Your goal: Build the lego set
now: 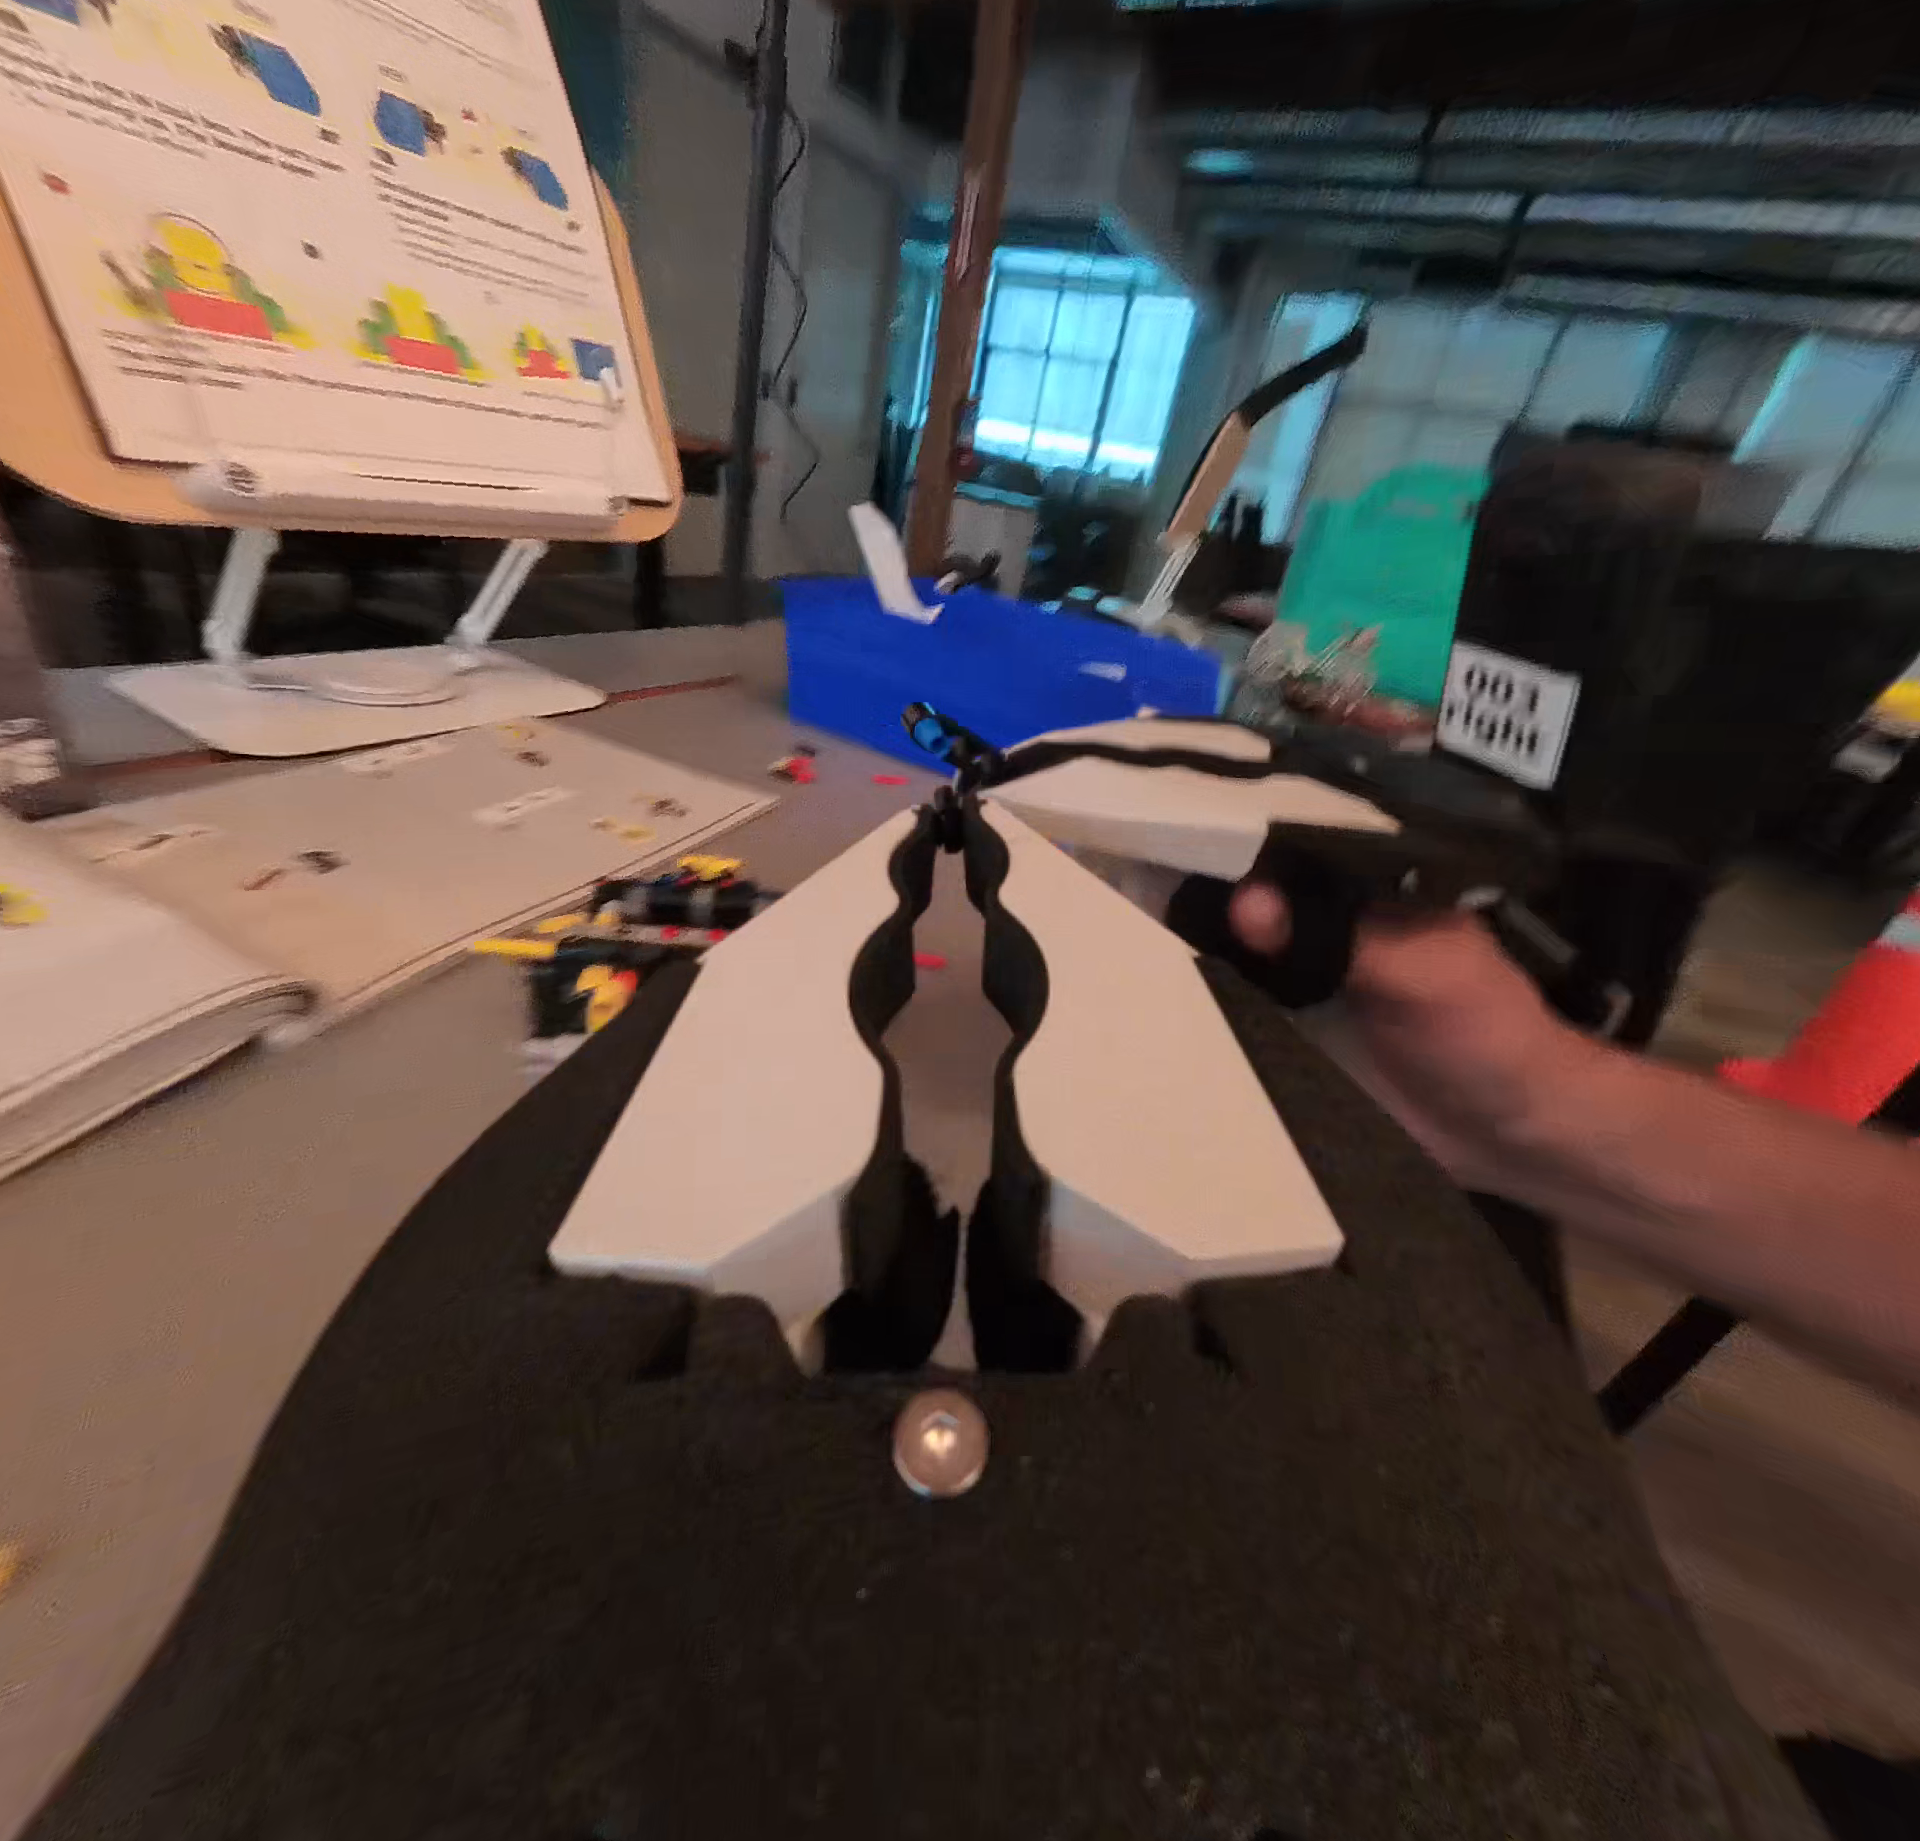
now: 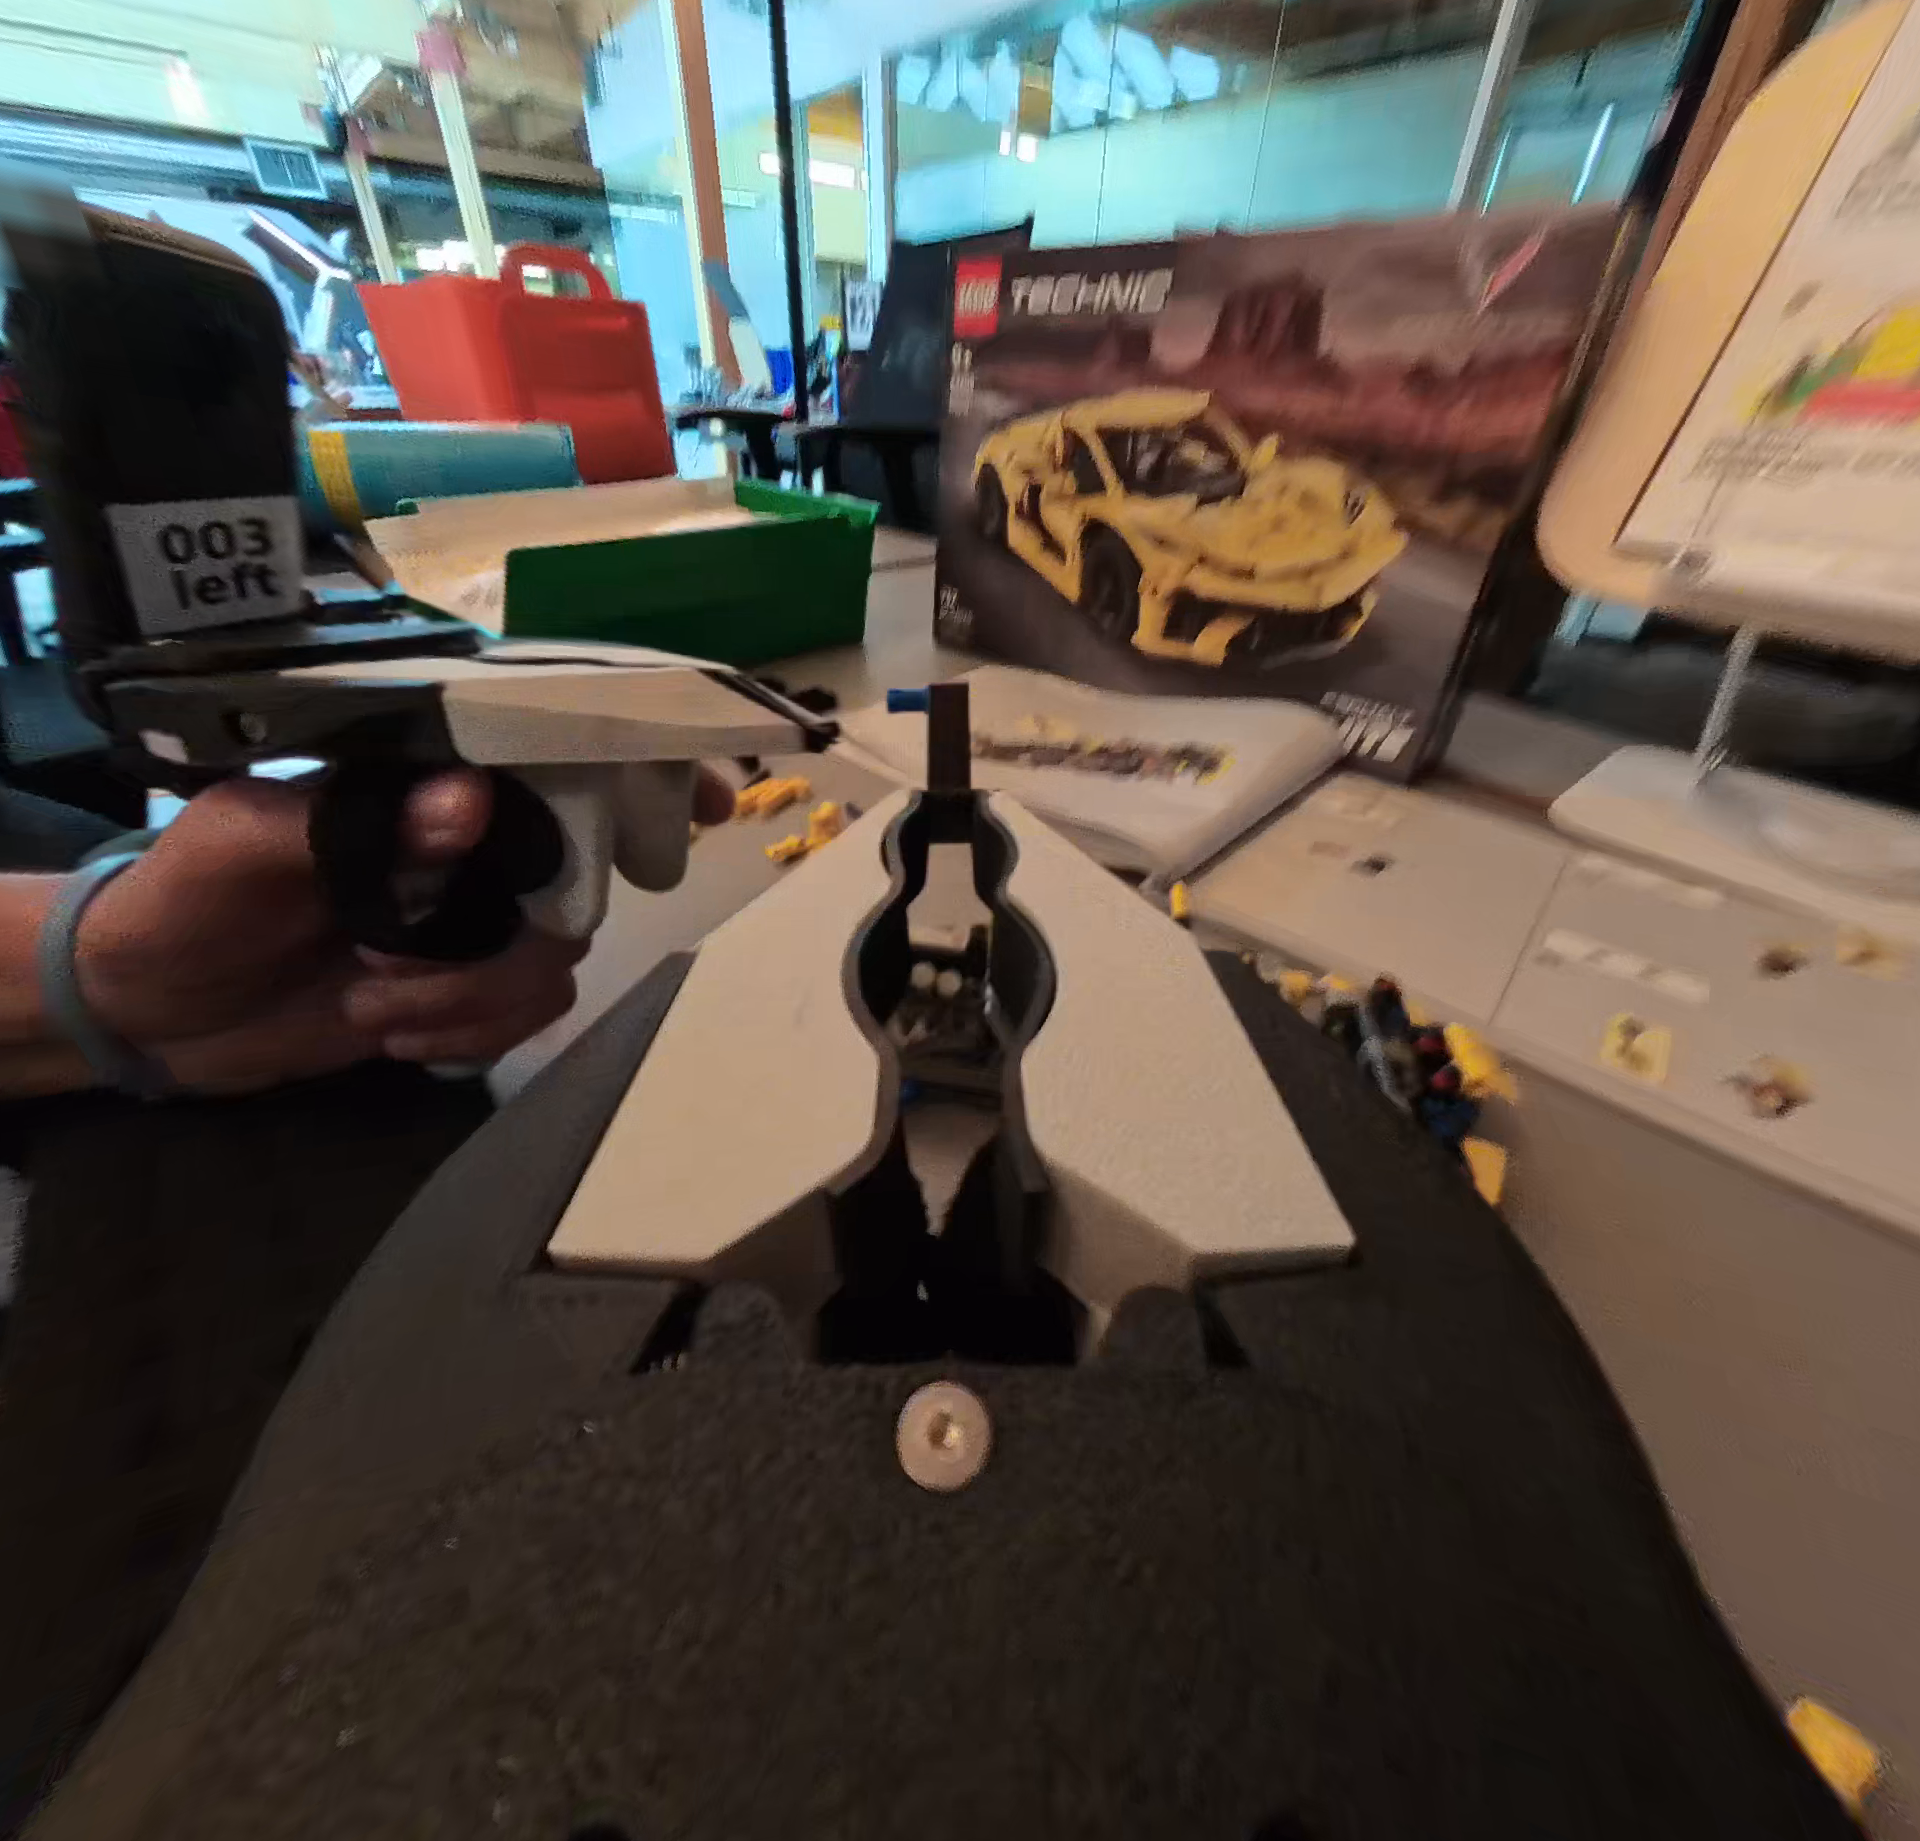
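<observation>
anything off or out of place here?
Nothing damaged or spilled. Loose bricks lie scattered on the table, normal mid-build. Both grippers, left gripper and right gripper, meet over the table, pinching a small black piece with a blue pin. Motion blur hides finer detail.

You were working in an open industrial workshop: exposed ceiling beams (image 1: 1558, 150), wooden posts (image 1: 971, 264), large paned windows (image 1: 1081, 378). Your desk (image 1: 260, 1251) carried plastic parts bins (image 2: 686, 570), an instruction stand (image 1: 312, 233), a traffic cone (image 1: 1860, 1012) beside it.
</observation>
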`<state>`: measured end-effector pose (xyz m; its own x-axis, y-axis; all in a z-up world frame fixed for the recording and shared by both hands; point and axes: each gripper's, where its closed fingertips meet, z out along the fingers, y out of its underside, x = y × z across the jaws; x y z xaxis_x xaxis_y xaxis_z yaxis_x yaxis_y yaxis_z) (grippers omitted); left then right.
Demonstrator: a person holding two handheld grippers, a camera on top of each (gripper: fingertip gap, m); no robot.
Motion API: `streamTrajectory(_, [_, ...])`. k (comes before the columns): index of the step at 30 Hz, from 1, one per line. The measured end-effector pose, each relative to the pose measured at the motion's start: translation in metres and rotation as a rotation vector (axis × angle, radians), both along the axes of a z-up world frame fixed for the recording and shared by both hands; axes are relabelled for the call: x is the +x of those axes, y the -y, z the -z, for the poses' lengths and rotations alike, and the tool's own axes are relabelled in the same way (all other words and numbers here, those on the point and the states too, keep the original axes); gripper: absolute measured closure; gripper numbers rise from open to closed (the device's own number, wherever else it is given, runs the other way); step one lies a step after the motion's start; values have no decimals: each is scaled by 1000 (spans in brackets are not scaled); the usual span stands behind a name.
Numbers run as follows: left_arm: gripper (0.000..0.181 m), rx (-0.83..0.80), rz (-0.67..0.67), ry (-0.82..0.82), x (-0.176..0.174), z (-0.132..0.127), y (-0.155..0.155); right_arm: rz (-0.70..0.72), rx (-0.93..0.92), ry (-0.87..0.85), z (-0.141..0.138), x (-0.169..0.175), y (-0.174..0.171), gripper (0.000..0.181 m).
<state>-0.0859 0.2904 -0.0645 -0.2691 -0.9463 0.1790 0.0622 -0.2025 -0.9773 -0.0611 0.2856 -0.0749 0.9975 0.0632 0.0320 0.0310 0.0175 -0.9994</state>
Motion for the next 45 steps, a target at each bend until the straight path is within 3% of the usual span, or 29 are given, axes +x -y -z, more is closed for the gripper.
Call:
streamTrajectory(6, [175, -182, 77, 90, 16, -16, 27, 32, 37, 77, -7, -5, 3, 174])
streamTrajectory(11, [176, -234, 38, 95, 14, -15, 17, 137, 100, 161, -14, 4, 9, 174])
streamTrajectory(14, [176, -286, 29, 98, 14, -15, 8, 118, 86, 187, -12, -2, 6, 175])
streamTrajectory(45, [176, -405, 93, 90, 16, -13, 6, 122, 73, 208, -10, -1, 2, 174])
